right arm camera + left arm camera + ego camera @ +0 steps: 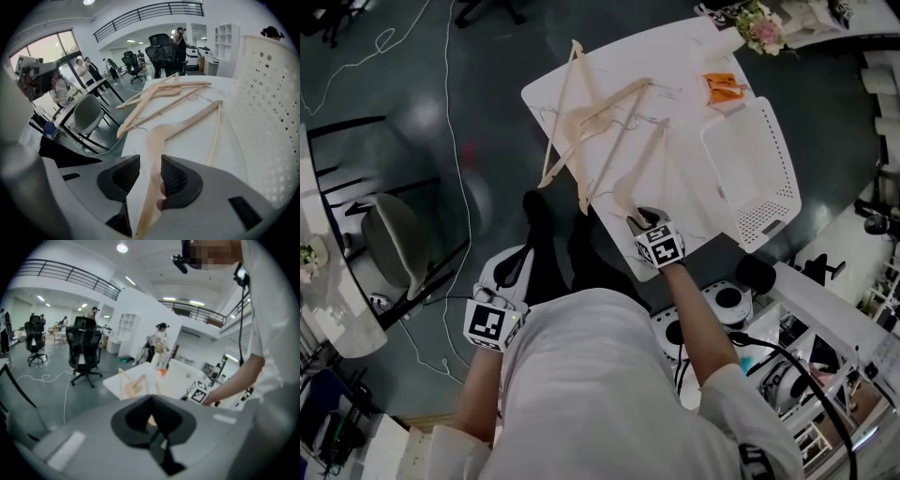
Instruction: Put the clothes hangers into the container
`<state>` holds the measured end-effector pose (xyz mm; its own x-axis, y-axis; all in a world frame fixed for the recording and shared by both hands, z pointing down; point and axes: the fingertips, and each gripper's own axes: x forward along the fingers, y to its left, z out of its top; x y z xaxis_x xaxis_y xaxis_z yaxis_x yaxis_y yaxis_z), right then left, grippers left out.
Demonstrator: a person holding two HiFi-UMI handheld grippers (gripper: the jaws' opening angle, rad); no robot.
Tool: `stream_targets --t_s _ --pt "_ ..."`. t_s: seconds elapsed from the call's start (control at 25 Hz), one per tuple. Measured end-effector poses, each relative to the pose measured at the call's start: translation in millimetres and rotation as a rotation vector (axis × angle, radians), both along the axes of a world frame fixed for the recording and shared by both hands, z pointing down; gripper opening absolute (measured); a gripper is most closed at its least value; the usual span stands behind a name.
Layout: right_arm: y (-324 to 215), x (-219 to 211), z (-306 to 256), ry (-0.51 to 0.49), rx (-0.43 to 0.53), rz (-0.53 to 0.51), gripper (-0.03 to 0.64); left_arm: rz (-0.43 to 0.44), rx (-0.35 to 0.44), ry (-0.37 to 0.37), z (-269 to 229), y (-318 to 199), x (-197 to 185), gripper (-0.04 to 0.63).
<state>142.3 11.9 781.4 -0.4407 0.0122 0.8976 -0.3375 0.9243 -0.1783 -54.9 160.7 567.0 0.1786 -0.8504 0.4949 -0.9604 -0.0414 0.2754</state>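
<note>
The step in hand looks like the pick-up of the first hanger. The right gripper [150, 171] has its fingers apart, and the shoulder arm of a pale wooden clothes hanger [154, 136] runs between them, lying flat on the white surface [675, 56] and not clamped. The next move calls for closing on that arm, lifting it clear and carrying it to the right of the fingers, over the rim of the one white perforated plastic container [769, 159], in which no hanger shows. Ahead and to the left of these fingers lies an overlapping heap of similar wooden hangers [581, 112]; I count three hangers in all, perhaps four. The left gripper [517, 262] hangs well back from the surface, fingers together on nothing.
</note>
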Motion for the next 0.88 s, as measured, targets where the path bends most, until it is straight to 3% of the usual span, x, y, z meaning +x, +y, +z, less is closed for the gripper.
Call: stream_targets --t_s 0.44,0.6,0.88 --pt "1.9 -0.8 41.5 0.201 0.051 -0.083 0.152 -0.053 -0.034 0.008 10.8 7.2 -19.4 0.000" --pt "4.8 -2.1 41.8 0.186 0.059 -0.071 0.106 -0.059 -0.038 0.012 13.1 6.5 -21.1 0.000" --pt "-8.7 0.8 28.4 0.113 0.030 -0.015 0.097 -0.044 -0.025 0.008 9.0 -1.6 -15.7 0.001"
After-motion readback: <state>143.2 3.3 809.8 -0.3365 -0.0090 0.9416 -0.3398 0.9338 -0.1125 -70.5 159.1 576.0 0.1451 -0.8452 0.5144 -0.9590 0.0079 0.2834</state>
